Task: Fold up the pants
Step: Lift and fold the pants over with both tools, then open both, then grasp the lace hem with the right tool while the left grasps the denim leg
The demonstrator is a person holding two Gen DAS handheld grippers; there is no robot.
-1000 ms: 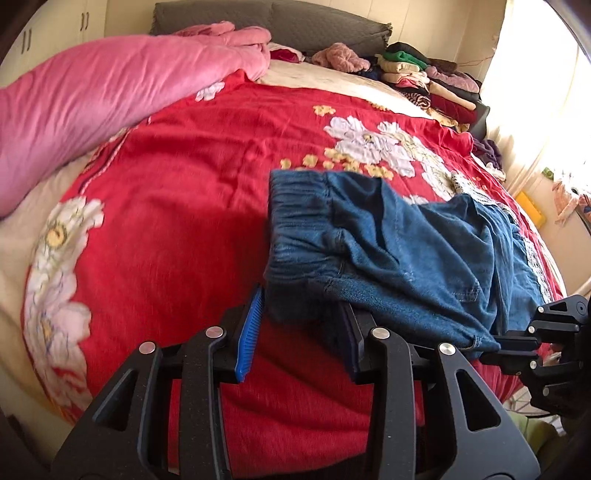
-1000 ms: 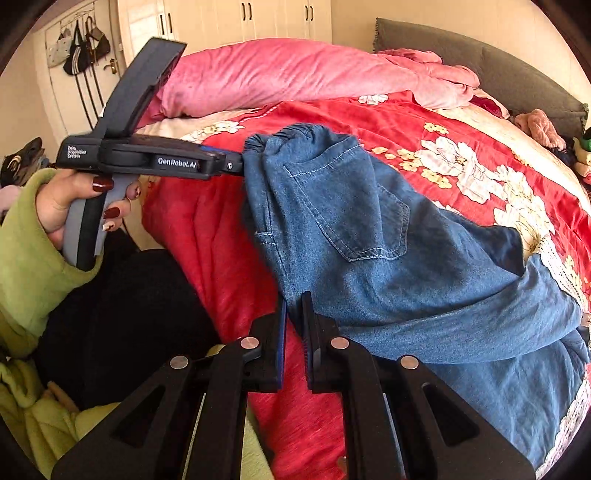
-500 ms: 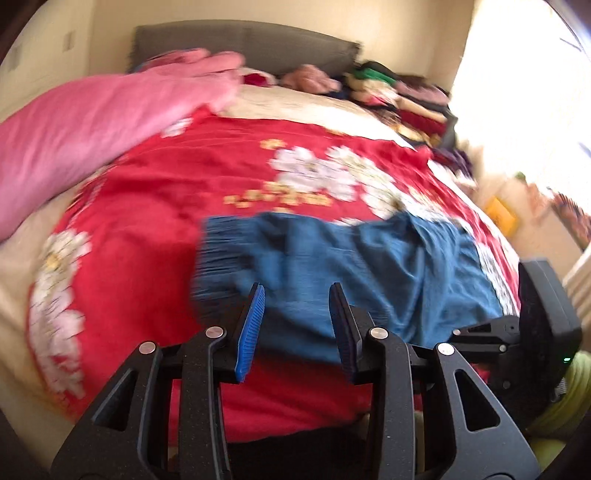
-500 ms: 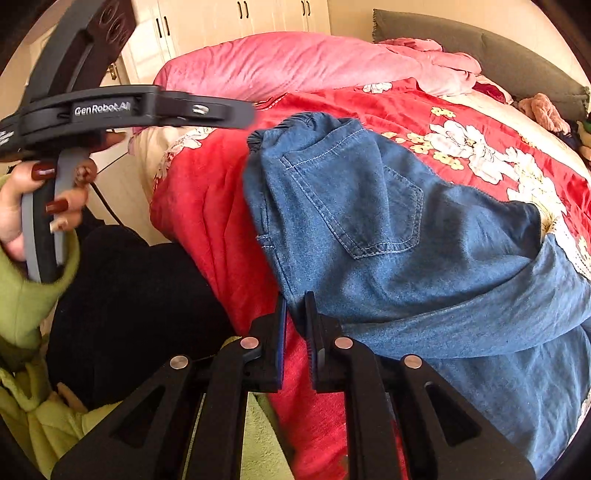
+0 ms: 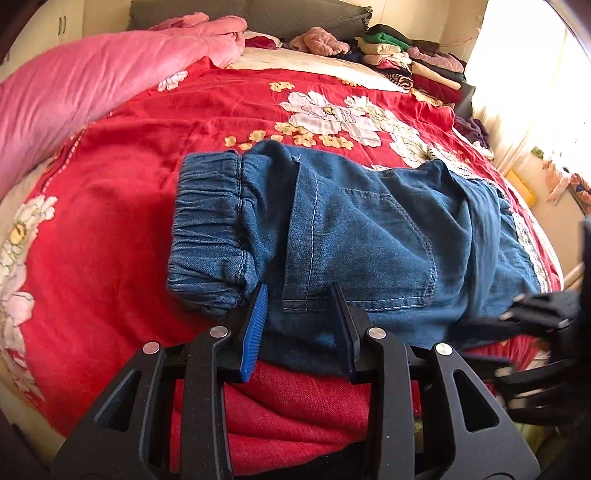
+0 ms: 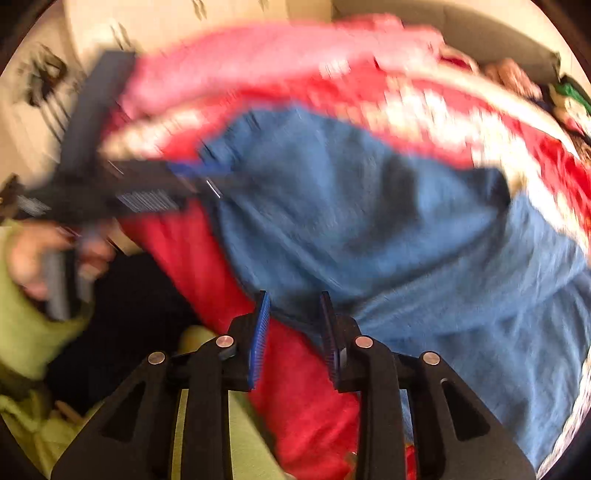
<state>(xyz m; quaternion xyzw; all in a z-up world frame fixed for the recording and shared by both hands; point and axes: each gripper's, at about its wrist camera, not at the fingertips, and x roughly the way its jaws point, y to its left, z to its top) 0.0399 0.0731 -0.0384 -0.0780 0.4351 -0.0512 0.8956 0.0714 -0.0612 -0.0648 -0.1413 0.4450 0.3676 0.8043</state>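
Blue denim pants [image 5: 369, 229] lie folded on the red flowered bed cover [image 5: 122, 184], elastic waistband to the left, back pocket up. My left gripper [image 5: 301, 317] is at their near edge. Its jaws stand apart with flat denim between them, the pads not pressing. The right wrist view is blurred. It shows my right gripper [image 6: 293, 314] with its jaws opening at the pants' [image 6: 351, 221] near edge, denim loose between the pads. The left gripper's body [image 6: 147, 192] reaches the waistband there, held by a hand [image 6: 33, 258].
A pink quilt [image 5: 74, 85] lies along the bed's left side. Stacked folded clothes [image 5: 406, 62] sit at the far right by the grey headboard [image 5: 258, 11]. A green sleeve [image 6: 22, 332] and dark clothing are at the bed's near edge. A bright window is on the right.
The right gripper's jaws, shut on the denim edge before, now stand apart. The raised waistband has come down onto the bed cover. The left gripper has shifted sideways along the near edge.
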